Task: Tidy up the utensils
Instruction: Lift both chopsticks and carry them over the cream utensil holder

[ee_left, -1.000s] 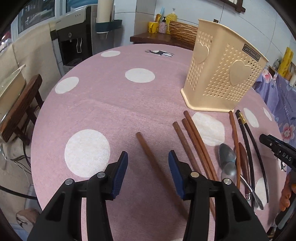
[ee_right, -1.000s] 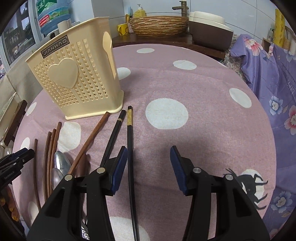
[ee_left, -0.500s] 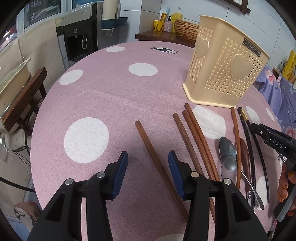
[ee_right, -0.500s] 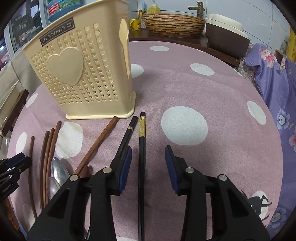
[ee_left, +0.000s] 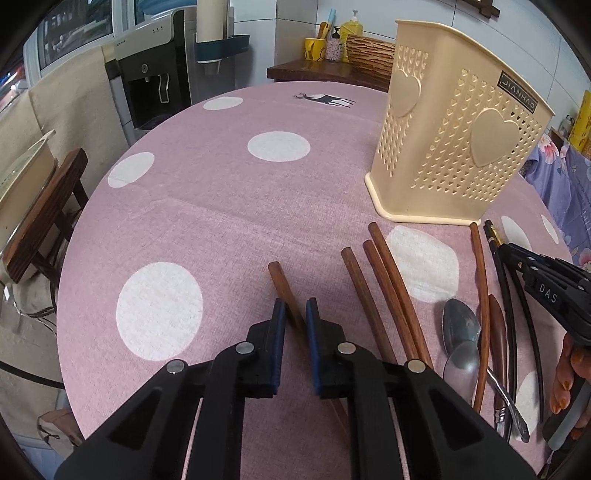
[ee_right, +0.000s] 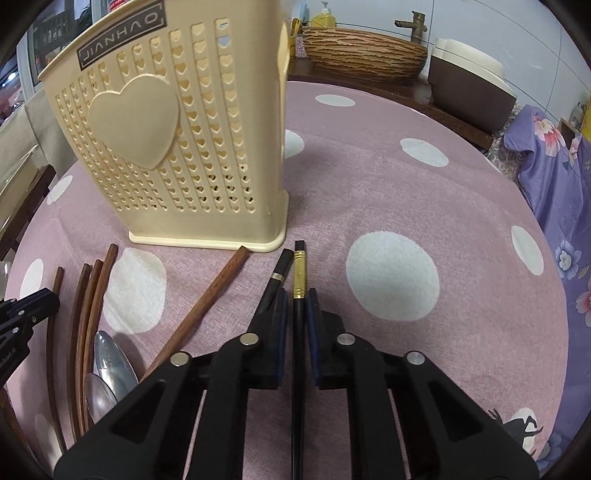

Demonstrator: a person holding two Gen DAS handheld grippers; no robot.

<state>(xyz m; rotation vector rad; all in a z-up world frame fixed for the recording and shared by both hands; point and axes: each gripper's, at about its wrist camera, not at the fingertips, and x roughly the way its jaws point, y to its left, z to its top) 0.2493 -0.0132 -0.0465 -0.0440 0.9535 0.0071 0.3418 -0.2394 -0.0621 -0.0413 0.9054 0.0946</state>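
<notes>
Left gripper (ee_left: 295, 317) jaws just closed, pinching lone brown chopstick (ee_left: 281, 282); right gripper (ee_right: 295, 306) jaws just closed on gold-banded black chopstick (ee_right: 299, 273), seemingly flat on tabletop (ee_right: 406, 192).

A round table (ee_left: 221, 206) under a pink cloth with white dots fills the room's middle. Behind it, white tiled walls (ee_left: 295, 22), a water dispenser (ee_left: 155, 85) beside a window (ee_left: 74, 33), and a dark wooden counter (ee_right: 388, 88) carrying a woven basin (ee_right: 364, 50) with a brass tap (ee_right: 415, 24)
</notes>
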